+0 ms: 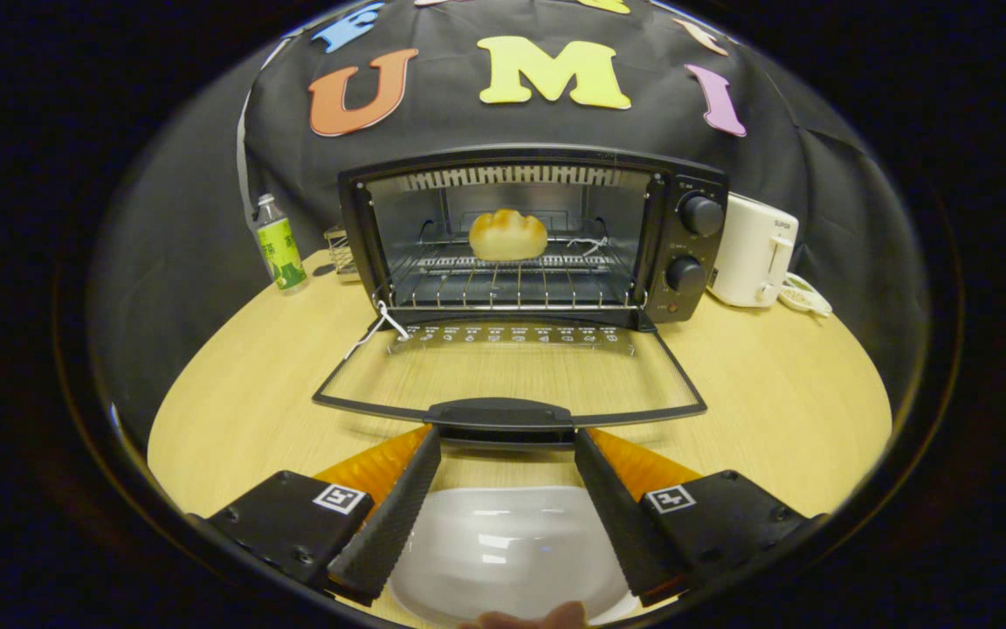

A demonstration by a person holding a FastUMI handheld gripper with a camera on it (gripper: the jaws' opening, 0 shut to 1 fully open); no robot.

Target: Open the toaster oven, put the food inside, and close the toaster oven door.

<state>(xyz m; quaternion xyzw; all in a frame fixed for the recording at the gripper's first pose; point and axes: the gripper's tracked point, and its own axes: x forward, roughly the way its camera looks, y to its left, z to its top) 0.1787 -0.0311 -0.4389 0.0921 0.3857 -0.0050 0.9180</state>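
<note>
A black toaster oven stands on the wooden table with its glass door folded down flat toward me. Inside, a golden bread roll rests on the wire rack. The door's black handle lies just ahead of my fingertips. My gripper is open, its fingers spread apart with nothing pressed between them. Under and between the fingers sits an empty white plate.
A green-labelled bottle stands left of the oven, with a small wire object beside it. A white toaster and a coiled white cord sit to the oven's right. A fingertip shows at the plate's near rim.
</note>
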